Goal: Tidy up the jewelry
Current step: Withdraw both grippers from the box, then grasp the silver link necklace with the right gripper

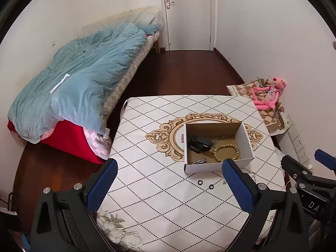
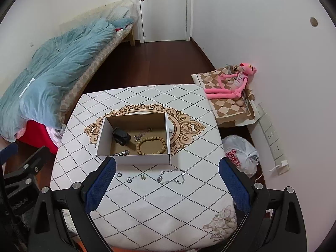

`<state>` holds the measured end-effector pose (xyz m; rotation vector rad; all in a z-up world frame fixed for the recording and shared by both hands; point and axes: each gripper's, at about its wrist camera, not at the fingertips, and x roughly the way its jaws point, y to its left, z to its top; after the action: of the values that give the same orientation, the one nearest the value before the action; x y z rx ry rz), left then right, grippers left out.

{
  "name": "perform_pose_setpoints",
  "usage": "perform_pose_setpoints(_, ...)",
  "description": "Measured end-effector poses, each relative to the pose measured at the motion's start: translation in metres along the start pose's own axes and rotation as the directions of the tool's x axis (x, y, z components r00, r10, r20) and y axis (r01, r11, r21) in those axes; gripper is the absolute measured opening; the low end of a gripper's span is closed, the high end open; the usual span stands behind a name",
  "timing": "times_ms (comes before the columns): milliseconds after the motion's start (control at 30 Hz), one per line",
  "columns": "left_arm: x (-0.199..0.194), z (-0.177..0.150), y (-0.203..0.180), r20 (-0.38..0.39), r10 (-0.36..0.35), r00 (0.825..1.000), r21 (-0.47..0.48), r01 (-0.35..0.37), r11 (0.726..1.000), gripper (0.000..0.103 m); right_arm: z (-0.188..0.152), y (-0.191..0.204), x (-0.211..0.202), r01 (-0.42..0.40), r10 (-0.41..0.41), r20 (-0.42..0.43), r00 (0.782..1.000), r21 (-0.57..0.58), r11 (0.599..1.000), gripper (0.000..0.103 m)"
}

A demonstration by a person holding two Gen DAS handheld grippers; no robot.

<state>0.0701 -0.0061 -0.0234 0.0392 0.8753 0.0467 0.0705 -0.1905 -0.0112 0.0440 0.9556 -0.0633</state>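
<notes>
An open cardboard box (image 2: 100, 140) (image 1: 244, 140) stands on the table. Inside it lie a wooden bead bracelet (image 2: 151, 145) (image 1: 226, 152), a black watch (image 2: 121, 136) (image 1: 199, 143), a thin chain (image 2: 142, 134) and a silver chain (image 2: 121, 152) (image 1: 199, 160). In front of the box on the cloth lie two small rings (image 2: 124, 177) (image 1: 205, 184), a small earring (image 2: 143, 176) and a silver bracelet (image 2: 171, 176). My left gripper (image 1: 170, 185) and right gripper (image 2: 167, 185) are open and empty above the near side of the table.
The table has a white diamond-pattern cloth (image 2: 147, 205). A bed with a blue duvet (image 1: 84, 75) is at the left. A pink plush toy (image 2: 233, 82) sits on a checked cushion at the right. A plastic bag (image 2: 241, 155) lies on the floor by a power strip (image 2: 273, 136).
</notes>
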Motion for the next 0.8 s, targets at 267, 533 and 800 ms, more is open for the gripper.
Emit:
perform_pose_setpoints(267,0.045,-0.029,0.005,-0.082,0.047,0.996,-0.024,-0.049,0.998,0.101,-0.034,-0.023,0.050,0.014,-0.003,-0.112,0.994,0.090,0.996,0.099)
perform_pose_setpoints(533,0.104,-0.062,0.003,-0.198,0.119,0.973,0.004,-0.121,0.993,0.101,-0.077,-0.054,0.123,-0.050,0.100,-0.215,0.971,0.228,0.972,0.069)
perform_pose_setpoints(800,0.134,-0.076,0.001,-0.263,0.143,0.954,0.022,-0.142,0.990,0.101,-0.087,-0.058,0.168,0.009,0.037,-0.202,0.979,0.221,0.975,0.069)
